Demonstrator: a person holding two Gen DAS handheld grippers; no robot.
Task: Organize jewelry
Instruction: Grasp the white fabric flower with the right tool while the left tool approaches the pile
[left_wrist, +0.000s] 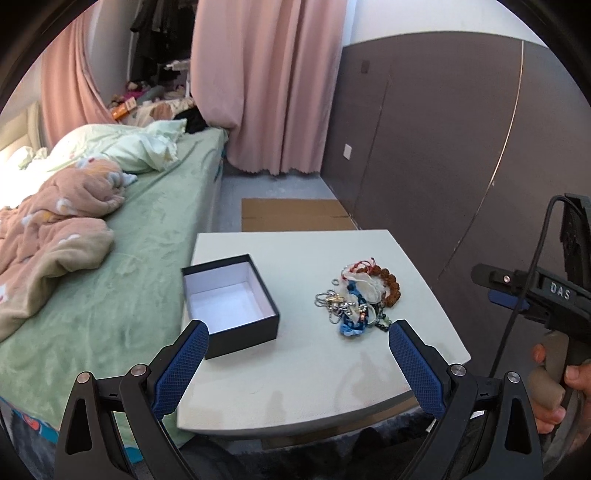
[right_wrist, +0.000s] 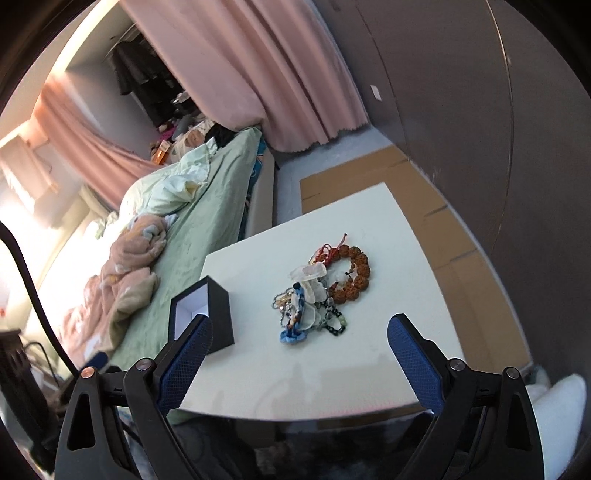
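While both tongs hang wide and empty, the jewelry heap (right_wrist: 319, 290) lies dead ahead of the right tongs (right_wrist: 300, 334), the open box (right_wrist: 201, 317) off left.

Left gripper (left_wrist: 298, 334): black angular linkage arms, silver round pivot screws, blue cross-hatched pads on the jaws. Right gripper (right_wrist: 300, 329): identical build; its black body bears raised "DAS" lettering, a black cable and a grey-beige handle.
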